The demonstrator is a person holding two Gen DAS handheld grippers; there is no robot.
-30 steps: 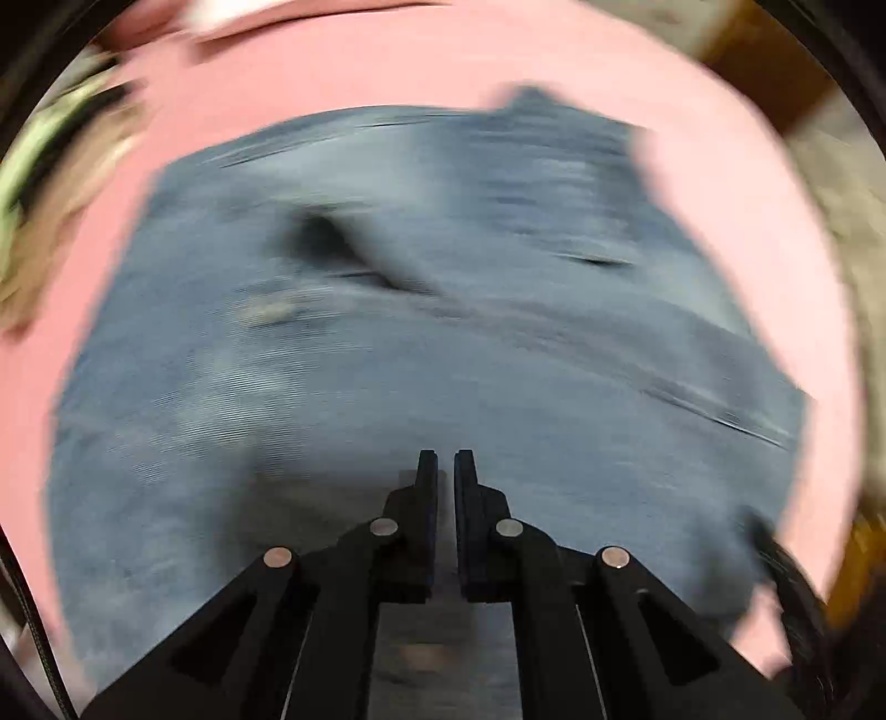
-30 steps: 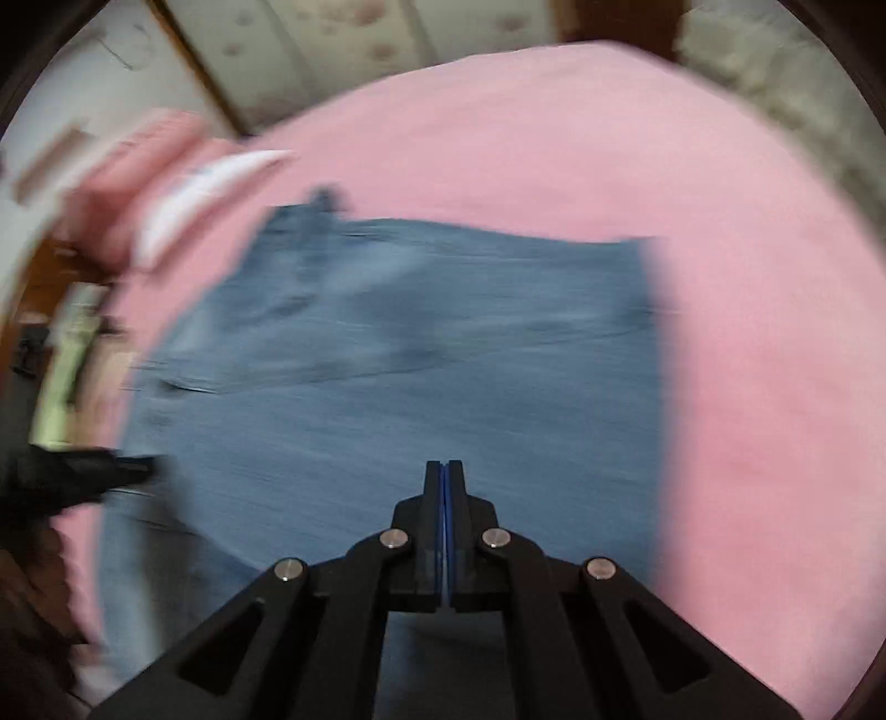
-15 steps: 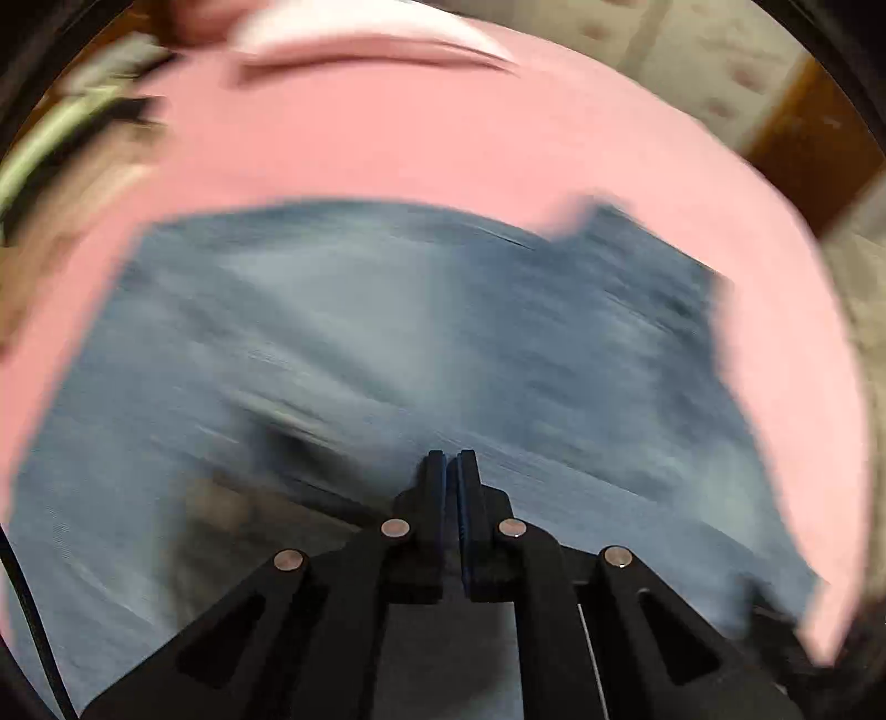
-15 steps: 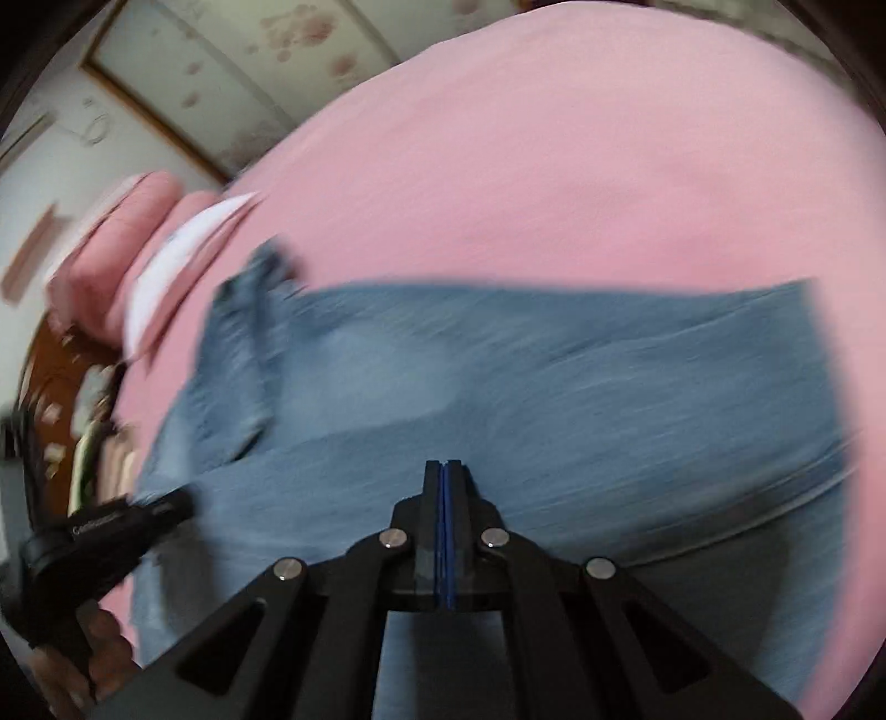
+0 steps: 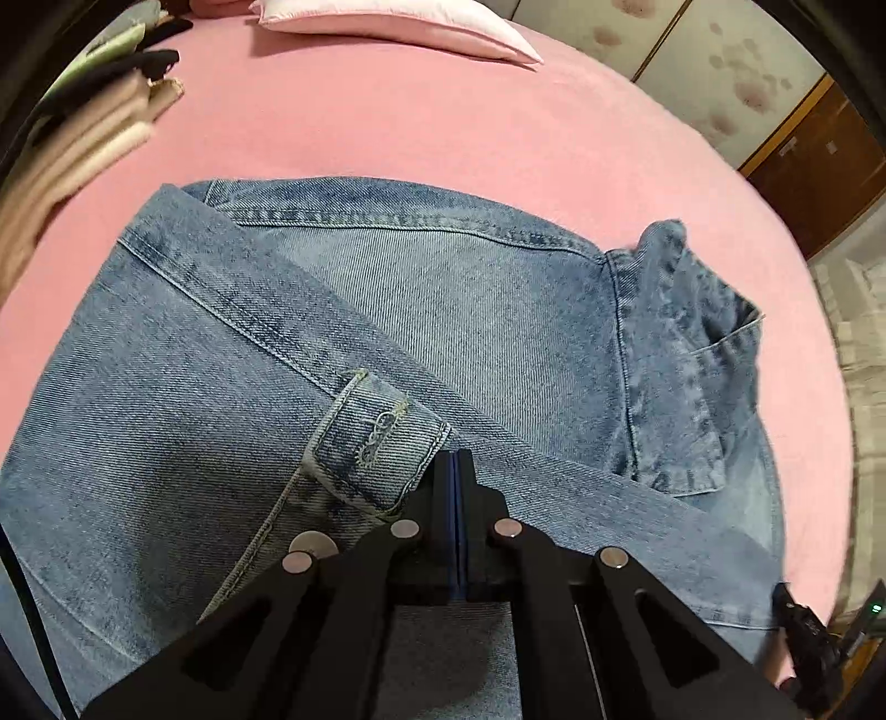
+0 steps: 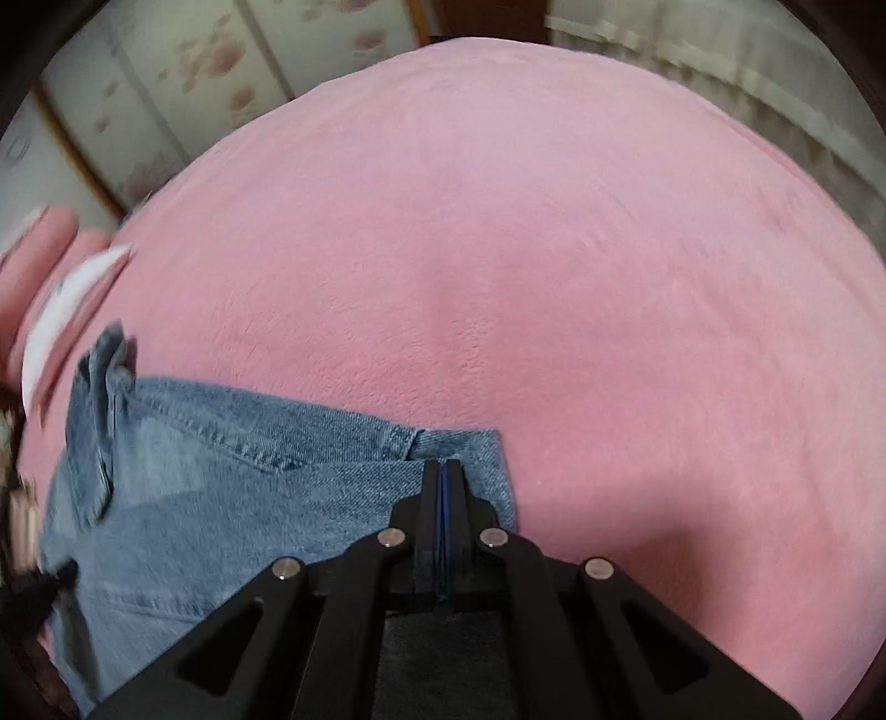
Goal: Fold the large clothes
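Denim jacket [image 5: 443, 310] lies folded on the pink bedspread [image 5: 421, 111], a sleeve laid across the body with its cuff [image 5: 376, 437] just beside the left gripper [image 5: 454, 462]. The left jaws are pressed together with no cloth seen between them — likely tucking or flattening the sleeve. The right gripper [image 6: 442, 471] is also fully closed, over the jacket's far corner by the hem, probably smoothing that edge. Pillow [image 5: 398, 25] and stacked clothes [image 5: 83, 138] sit well apart.

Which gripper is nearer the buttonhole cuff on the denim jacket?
Left. The left gripper, shut, sits right beside the buttonhole cuff. The right gripper, shut, is at a far corner of the denim jacket; no cuff shows there.
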